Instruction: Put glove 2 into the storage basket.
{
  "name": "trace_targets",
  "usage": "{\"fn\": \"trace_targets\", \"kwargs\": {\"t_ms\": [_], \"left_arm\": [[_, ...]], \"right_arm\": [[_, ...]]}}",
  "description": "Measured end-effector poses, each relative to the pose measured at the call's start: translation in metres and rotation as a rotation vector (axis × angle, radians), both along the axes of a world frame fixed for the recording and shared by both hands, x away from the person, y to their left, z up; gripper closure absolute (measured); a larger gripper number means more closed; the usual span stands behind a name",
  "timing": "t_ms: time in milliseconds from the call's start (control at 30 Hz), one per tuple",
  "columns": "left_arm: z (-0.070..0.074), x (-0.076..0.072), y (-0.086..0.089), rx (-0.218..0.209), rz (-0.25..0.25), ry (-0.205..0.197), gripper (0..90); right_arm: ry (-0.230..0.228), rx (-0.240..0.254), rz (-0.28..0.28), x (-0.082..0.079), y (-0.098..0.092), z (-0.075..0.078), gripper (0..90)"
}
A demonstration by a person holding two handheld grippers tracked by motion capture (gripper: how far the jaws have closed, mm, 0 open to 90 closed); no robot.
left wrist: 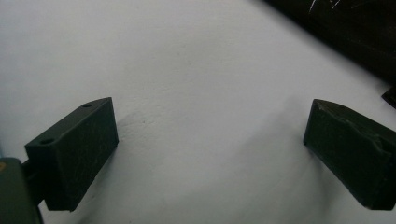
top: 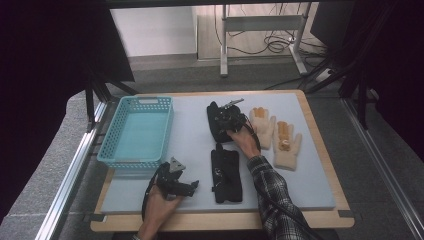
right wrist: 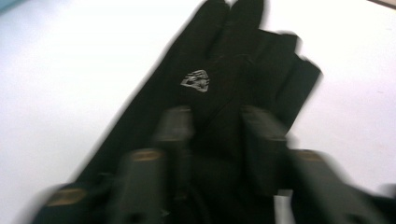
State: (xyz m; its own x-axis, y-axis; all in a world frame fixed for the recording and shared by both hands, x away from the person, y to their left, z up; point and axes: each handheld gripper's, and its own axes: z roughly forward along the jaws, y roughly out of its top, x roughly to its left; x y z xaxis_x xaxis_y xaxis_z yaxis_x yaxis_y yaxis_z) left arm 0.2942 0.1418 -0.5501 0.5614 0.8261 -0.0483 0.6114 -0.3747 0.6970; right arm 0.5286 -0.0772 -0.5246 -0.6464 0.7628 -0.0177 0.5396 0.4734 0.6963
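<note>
My right gripper (right wrist: 217, 135) pinches the far black fabric glove (top: 216, 120) at the mat's twelve o'clock — left gripper (left wrist: 210, 154) wide open, empty. Turquoise plastic basket (top: 114, 131) at nine o'clock holds nothing — all four gloves remain.

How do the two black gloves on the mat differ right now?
The far black glove lies under the right gripper, whose jaws straddle it; the near black glove lies free, untouched. The far one sits level with the cream gloves; the near one lies closer to the person. Both lie flat.
</note>
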Motion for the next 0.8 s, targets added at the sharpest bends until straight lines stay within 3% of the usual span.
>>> {"fn": "trace_targets", "kwargs": {"t_ms": [67, 267, 400, 500, 633, 700, 800], "left_arm": [[0.0, 0.0, 0.0, 0.0, 0.0, 0.0, 3.2], [0.0, 0.0, 0.0, -0.002, 0.001, 0.0, 3.2], [0.0, 0.0, 0.0, -0.001, 0.001, 0.0, 3.2], [0.0, 0.0, 0.0, -0.001, 0.001, -0.001, 3.2], [0.0, 0.0, 0.0, -0.001, 0.001, 0.0, 3.2], [0.0, 0.0, 0.0, 0.001, 0.0, 0.0, 3.2], [0.0, 0.0, 0.0, 0.001, 0.0, -0.001, 3.2]], "right_arm": [[-0.001, 0.007, 0.003, -0.002, 0.002, 0.0, 78.5], [0.017, 0.018, 0.002, 0.0, -0.002, 0.007, 80.5], [0.002, 0.029, 0.009, -0.005, -0.007, 0.018, 80.5], [-0.007, 0.059, 0.016, -0.01, -0.012, 0.029, 80.4], [-0.037, 0.086, 0.05, -0.025, -0.017, 0.056, 80.3], [-0.04, 0.095, 0.056, -0.027, -0.018, 0.06, 80.2], [-0.043, 0.126, 0.092, -0.045, -0.021, 0.08, 80.1]]}}
